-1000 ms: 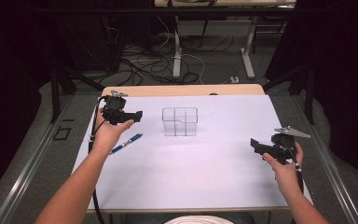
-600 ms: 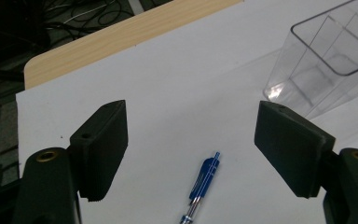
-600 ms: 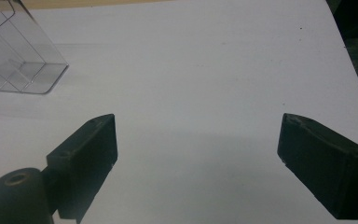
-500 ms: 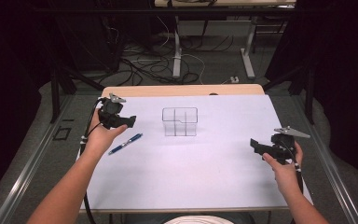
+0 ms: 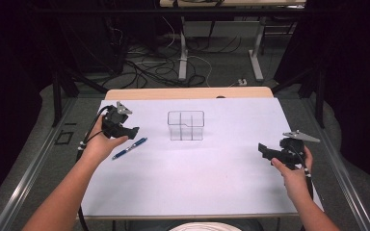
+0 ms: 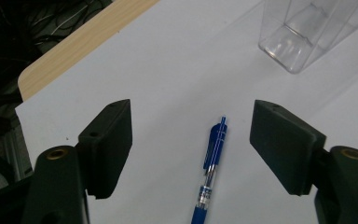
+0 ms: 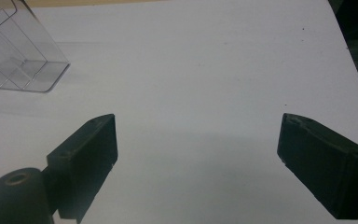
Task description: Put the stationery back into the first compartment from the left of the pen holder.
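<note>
Blue pen [image 5: 129,148] flat on white sheet [image 5: 212,192], long axis diagonal, far end toward clear organizer [image 5: 186,125]; which end is the tip not clear. Glossy blue plastic barrel, clear mid-section. Left gripper [image 5: 127,131] just above it, matte black jaws wide apart, pen [image 6: 210,173] between them. Organizer: transparent rigid plastic, boxy, divided. Right gripper [image 5: 263,150] well apart at right edge, jaws spread, nothing between

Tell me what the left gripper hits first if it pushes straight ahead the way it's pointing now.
Most likely the blue pen: it lies on the white sheet between the left gripper's open fingers, just ahead. The clear organizer sits farther on and off to one side. Depth is hard to judge.
</note>
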`<state>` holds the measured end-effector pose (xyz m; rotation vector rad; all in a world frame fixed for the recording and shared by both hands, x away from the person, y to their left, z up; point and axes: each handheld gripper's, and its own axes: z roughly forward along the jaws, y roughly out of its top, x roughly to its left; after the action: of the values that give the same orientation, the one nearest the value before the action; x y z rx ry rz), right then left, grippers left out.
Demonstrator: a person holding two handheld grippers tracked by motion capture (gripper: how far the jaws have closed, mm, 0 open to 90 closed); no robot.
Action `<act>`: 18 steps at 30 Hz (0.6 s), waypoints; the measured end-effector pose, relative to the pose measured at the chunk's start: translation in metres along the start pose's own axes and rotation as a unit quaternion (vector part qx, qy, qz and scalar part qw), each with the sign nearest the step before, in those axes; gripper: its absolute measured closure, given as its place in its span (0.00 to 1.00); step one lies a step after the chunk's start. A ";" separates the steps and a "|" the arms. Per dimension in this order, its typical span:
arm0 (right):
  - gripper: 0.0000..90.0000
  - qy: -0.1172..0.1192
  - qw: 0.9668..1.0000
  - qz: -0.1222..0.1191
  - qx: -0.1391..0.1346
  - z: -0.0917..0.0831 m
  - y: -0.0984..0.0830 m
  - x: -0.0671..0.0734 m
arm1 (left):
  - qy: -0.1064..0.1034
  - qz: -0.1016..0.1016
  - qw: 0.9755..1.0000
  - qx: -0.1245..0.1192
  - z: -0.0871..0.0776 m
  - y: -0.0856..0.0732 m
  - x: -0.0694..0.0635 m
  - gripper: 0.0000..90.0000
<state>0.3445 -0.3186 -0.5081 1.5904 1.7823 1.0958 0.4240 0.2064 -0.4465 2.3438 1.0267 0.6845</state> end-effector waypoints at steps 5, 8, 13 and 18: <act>0.13 0.004 1.000 0.000 0.002 -0.001 0.000 0.000 | -0.001 0.020 1.000 0.018 0.003 -0.004 0.000 0.35; 0.13 0.004 1.000 0.002 0.003 -0.001 0.000 0.001 | -0.008 0.020 0.999 0.039 0.004 -0.007 0.002 0.40; 0.13 0.003 1.000 0.000 0.005 -0.002 0.000 0.001 | -0.016 0.024 0.998 0.056 0.011 -0.013 0.004 0.41; 0.13 0.003 1.000 -0.004 -0.001 -0.003 0.000 0.001 | -0.020 0.035 0.997 0.072 0.018 -0.018 0.006 0.42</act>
<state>0.3419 -0.3186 -0.5068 1.5796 1.7895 1.0992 0.4288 0.2181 -0.4694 2.5179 1.0107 0.6041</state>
